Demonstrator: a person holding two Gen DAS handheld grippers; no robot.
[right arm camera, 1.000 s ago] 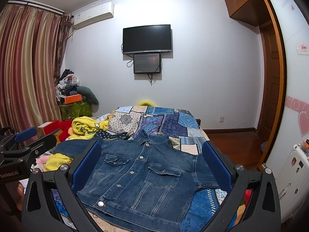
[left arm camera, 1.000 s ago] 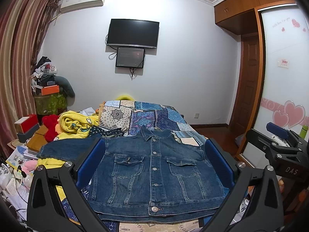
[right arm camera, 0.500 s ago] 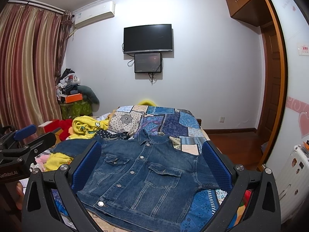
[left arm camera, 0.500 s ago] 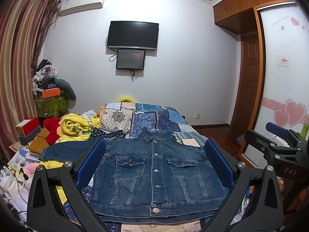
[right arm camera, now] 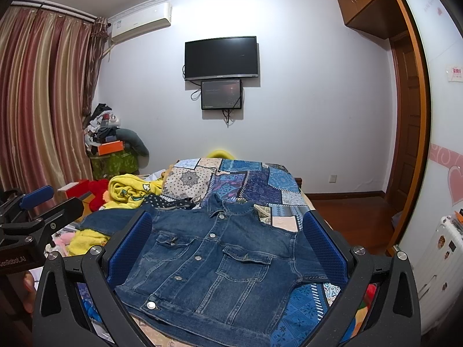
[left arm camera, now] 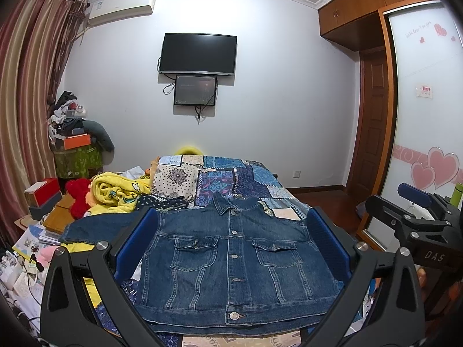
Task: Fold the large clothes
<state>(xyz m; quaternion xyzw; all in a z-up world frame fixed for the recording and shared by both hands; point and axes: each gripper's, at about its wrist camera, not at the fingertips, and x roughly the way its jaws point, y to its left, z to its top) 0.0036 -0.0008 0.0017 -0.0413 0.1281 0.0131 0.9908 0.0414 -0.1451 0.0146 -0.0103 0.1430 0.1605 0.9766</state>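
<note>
Left tool (left arm camera: 231, 248) and right tool (right arm camera: 228, 245) were held wide, empty, above the jacket (left arm camera: 234, 257), laid flat and buttoned on the bed (left arm camera: 231, 173), ready for folding.

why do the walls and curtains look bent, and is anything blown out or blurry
Left wrist view: fisheye bows the wardrobe edge and curtains; the air conditioner is glare-washed; the denim jacket is sharp. Right wrist view: same bowing, dark corner vignette, a glowing halo on the yellow object behind the bed.
</note>
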